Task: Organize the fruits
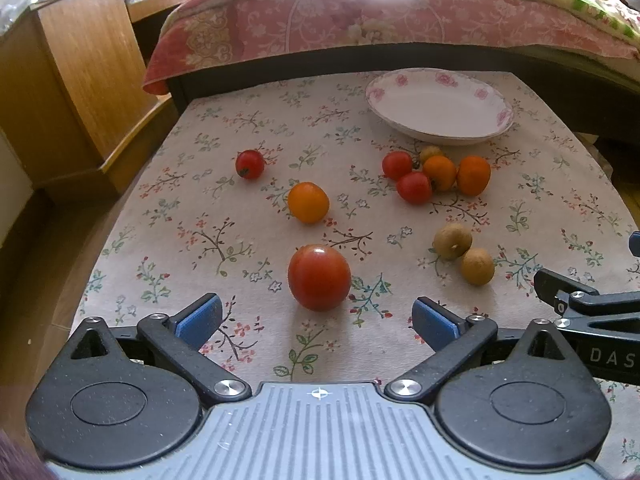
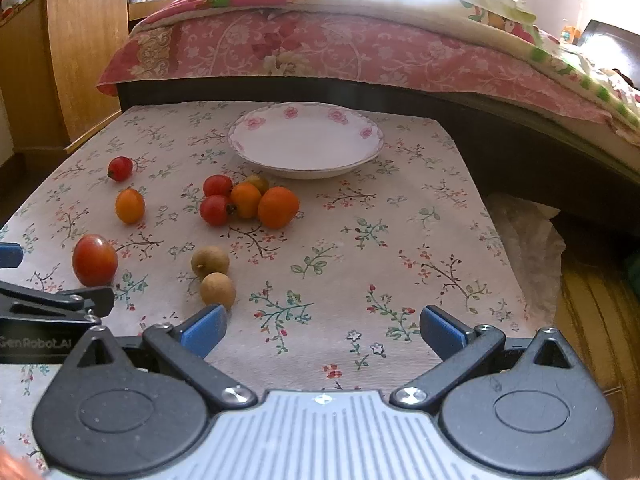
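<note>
Quick count of what's sitting on the flowered tablecloth: four red tomatoes, three orange ones, two brown longans plus a third yellowish-brown fruit half hidden behind the cluster, and one plate with pink roses on the rim, nothing lying in it.

The big red tomato is sitting just ahead of your left gripper, roughly centred between the two blue pads, not touching either. The orange tomato is lying further out on the same line, and the small red tomato is off by itself beyond that, to the left. The cluster of two reds, two oranges and the hidden one is bunching up just in front of the plate. The longans are touching each other; the nearer one is sitting just beyond the left pad of your right gripper.

You're holding both grippers low over the near edge of the table, side by side, pointing toward the bed. Both are spread wide and gripping nothing. The right one's pads are pointing at bare cloth.
</note>
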`<state>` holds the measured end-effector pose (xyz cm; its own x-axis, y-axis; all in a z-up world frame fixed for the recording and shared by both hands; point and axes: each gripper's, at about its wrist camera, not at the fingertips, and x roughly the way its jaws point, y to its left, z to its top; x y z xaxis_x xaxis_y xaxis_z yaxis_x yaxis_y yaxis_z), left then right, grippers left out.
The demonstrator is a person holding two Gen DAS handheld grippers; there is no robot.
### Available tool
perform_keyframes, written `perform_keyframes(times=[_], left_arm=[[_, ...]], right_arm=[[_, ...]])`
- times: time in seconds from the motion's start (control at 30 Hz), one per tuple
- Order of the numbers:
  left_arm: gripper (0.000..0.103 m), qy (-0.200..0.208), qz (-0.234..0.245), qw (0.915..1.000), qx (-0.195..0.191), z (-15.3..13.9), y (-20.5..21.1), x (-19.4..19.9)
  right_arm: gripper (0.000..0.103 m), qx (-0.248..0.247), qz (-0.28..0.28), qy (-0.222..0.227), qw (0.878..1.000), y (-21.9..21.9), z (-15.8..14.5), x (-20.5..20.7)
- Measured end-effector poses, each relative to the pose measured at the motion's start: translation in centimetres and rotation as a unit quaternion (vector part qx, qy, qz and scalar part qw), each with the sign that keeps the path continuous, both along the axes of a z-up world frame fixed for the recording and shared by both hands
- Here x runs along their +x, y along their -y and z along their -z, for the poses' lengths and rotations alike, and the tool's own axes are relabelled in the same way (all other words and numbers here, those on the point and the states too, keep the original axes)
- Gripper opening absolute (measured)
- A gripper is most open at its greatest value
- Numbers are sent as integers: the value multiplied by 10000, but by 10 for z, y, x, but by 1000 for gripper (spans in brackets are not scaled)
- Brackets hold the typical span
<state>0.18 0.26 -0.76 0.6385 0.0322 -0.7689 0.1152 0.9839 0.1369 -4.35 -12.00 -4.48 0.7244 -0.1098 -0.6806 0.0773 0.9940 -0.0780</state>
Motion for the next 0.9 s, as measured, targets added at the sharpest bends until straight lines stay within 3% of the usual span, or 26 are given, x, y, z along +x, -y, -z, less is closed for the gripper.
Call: perform_keyframes(times=[0.9], left_arm=[[102,59,6,9999,137,2,-1,2]], right_arm=[[103,96,-290,-94,9995,-6,3,5]])
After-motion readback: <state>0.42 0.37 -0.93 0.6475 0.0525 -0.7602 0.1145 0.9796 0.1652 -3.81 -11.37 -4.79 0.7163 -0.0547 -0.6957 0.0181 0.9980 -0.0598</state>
